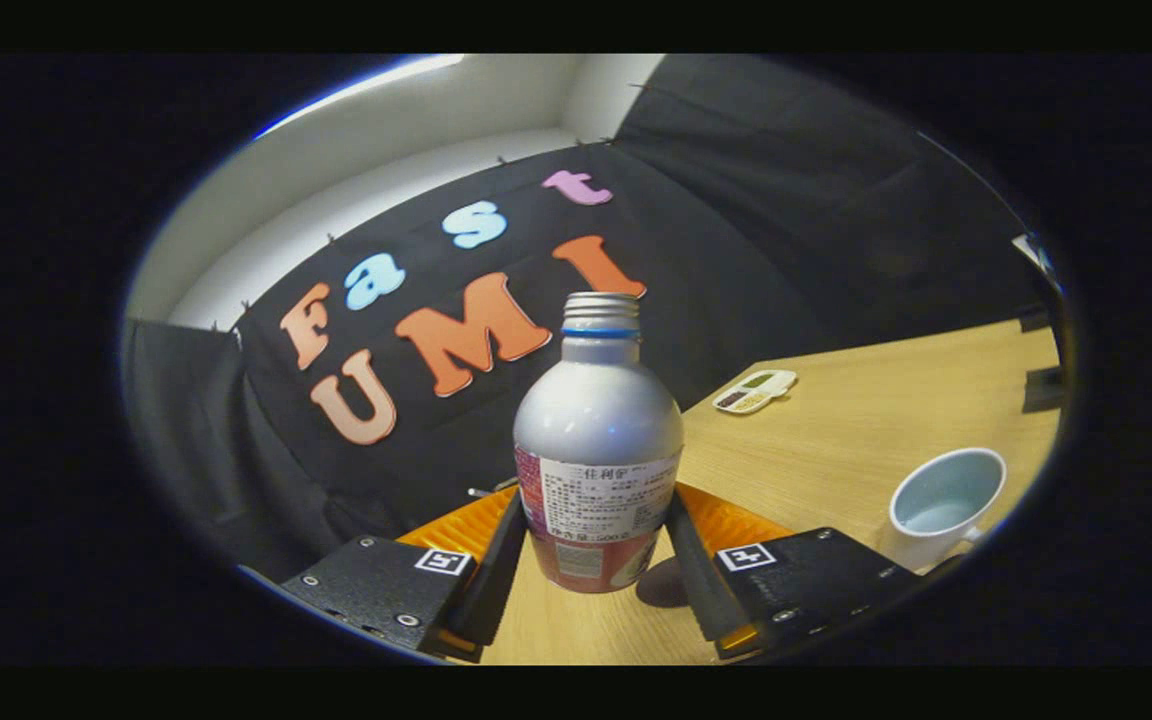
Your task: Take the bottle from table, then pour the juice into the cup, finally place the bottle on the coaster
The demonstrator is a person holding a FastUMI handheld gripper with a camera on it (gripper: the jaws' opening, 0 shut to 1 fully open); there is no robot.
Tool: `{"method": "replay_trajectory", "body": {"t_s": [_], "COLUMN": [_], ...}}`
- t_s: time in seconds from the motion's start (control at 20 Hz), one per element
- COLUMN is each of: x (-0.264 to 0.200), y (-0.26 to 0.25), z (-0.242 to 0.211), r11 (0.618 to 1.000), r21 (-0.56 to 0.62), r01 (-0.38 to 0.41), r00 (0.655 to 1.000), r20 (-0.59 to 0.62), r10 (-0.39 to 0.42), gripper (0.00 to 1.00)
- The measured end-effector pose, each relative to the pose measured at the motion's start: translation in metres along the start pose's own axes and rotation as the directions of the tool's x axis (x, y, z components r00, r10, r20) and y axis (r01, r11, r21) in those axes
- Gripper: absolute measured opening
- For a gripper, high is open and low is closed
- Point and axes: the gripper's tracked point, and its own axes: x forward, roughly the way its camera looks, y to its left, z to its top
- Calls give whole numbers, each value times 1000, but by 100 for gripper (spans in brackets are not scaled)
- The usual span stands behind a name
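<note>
Wooden table (866, 420), bottle (598, 450) upright, neck up, clamped in tool (596, 560), cup (941, 505) beside.

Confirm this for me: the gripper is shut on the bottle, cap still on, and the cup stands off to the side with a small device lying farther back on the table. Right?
Not quite. The gripper view shows the bottle has no cap: its threaded neck is bare and open. The rest holds: the gripper has both fingers pressed on the bottle's lower body, the cup stands off to the side, and the small device lies farther back on the table.
</note>
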Motion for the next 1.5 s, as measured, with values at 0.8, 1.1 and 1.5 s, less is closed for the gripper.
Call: {"method": "replay_trajectory", "body": {"t_s": [0.8,1.1,1.5], "x": [38,47,51], "y": [-2,-8,-20], "z": [-82,-91,-98], "r11": [790,785,829], "r21": [-605,-609,-547], "r01": [-105,-116,-117], "r00": [981,978,967], "r20": [-191,-207,-253], "r10": [-16,-16,-30], "gripper": [75,75,75]}}
